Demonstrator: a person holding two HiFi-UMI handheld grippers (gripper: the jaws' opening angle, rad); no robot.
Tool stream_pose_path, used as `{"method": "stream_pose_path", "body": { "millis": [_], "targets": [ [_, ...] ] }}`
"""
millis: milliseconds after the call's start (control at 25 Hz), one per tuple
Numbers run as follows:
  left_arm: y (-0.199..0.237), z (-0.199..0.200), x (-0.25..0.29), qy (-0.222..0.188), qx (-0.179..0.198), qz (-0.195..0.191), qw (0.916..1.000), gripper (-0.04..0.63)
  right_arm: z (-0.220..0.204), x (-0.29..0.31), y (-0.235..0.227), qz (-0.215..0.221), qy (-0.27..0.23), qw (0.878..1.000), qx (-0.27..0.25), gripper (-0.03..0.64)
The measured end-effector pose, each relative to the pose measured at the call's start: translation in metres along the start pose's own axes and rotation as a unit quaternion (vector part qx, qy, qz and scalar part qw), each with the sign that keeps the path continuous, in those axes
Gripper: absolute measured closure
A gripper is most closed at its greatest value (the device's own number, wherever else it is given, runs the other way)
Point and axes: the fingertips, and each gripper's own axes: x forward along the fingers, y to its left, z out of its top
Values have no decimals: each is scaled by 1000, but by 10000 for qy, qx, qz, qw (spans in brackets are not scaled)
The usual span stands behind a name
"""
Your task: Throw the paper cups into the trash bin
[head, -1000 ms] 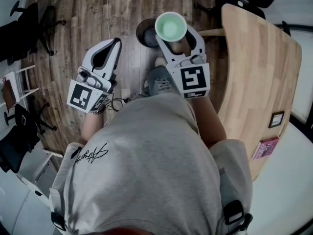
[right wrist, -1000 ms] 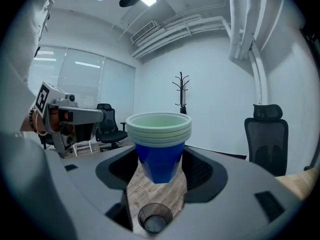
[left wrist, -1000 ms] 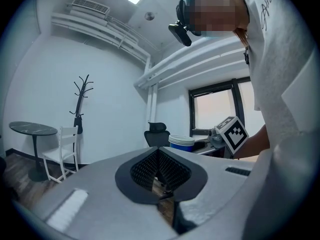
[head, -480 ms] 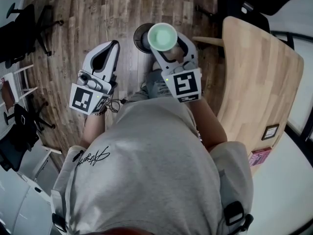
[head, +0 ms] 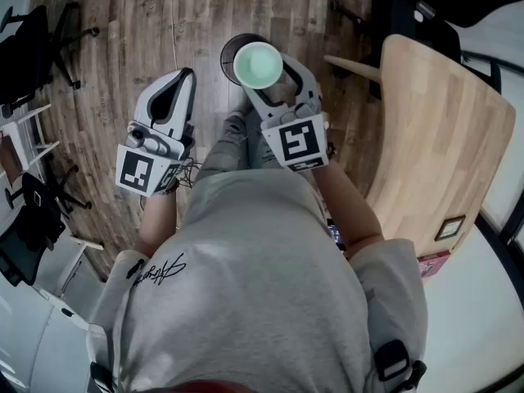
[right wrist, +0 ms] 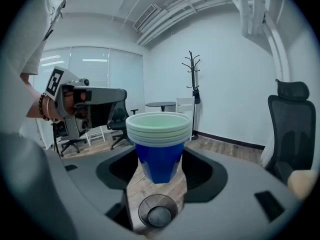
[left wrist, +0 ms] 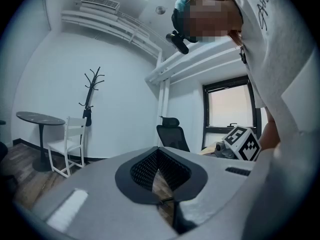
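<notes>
The right gripper is closed on a stack of paper cups, its two jaws pressing the lower blue body of the stack from either side. In the right gripper view the same gripper holds the stack upright, mouth up. Several pale rims are nested one in another, and the inside is light green. The trash bin, a round dark container, stands on the wooden floor. In that view it appears below the cups between the jaws, clear of them and not touching. In the head view the stack covers part of the bin, leaving only the left arc of its rim showing. The left gripper is held out to the left of the bin, well apart from the cups. In the left gripper view the left gripper has its jaws brought together at the tips with nothing between them. A light wooden table stands at the person's right. A black office chair and a coat stand are at the far wall.
</notes>
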Motion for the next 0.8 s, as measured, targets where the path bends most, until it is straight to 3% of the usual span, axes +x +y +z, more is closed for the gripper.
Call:
{"method": "stream_pose_path", "body": {
  "millis": [280,800],
  "targets": [
    [17,-32,4,50,-204,-114,9997,592,-40,22,9,-16,407,9986,352,347],
    [48,-121,1,427,-455,-47,9980,592,-117,74,20,-95,636,9974,314,347]
  ]
}}
